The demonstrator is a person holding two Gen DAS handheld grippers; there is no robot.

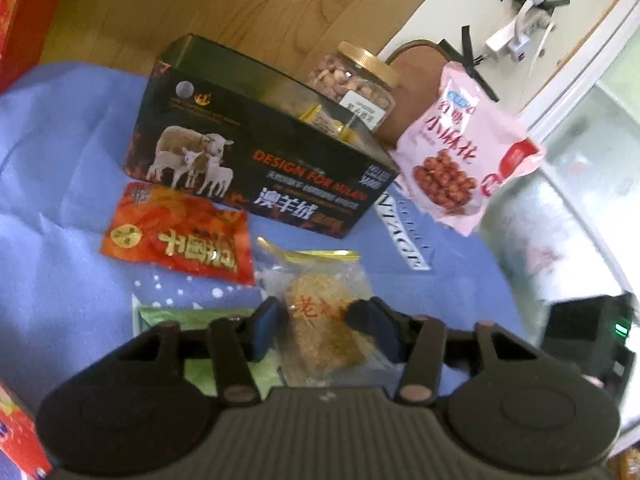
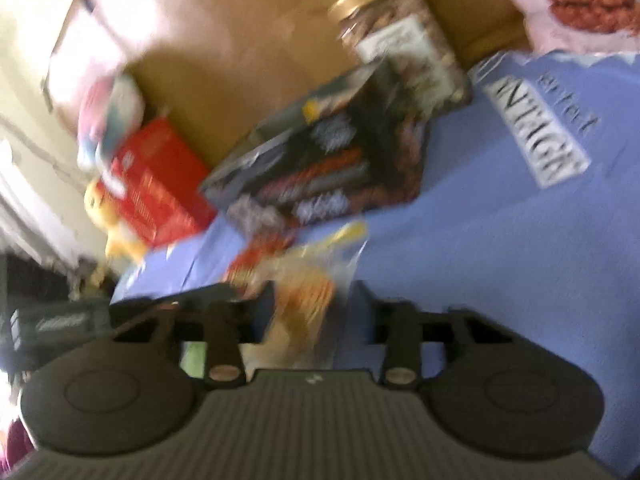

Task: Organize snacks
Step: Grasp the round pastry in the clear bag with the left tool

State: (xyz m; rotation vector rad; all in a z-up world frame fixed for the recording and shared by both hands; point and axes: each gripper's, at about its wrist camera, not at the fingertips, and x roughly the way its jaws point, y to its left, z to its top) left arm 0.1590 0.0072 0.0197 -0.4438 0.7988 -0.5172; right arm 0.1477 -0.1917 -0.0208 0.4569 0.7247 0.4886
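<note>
A clear packet holding a golden-brown cake (image 1: 320,320) lies flat on the blue cloth (image 1: 60,208). My left gripper (image 1: 318,322) straddles it, one finger on each side. The wrapper looks undeformed and a thin strip of it shows beside the left pad (image 1: 266,332). The right wrist view is badly blurred. There my right gripper (image 2: 312,304) has an orange-yellow packet (image 2: 304,296) between its fingers, and I cannot make out whether the pads touch it. A red snack packet (image 1: 176,236) and a green packet (image 1: 176,318) lie close by.
A black open box printed with sheep (image 1: 256,152) stands on the cloth with small packets inside. Behind it is a nut jar with a gold lid (image 1: 352,80). A pink snack bag (image 1: 460,152) is at the cloth's far right edge. A red carton (image 2: 160,184) sits beside the box.
</note>
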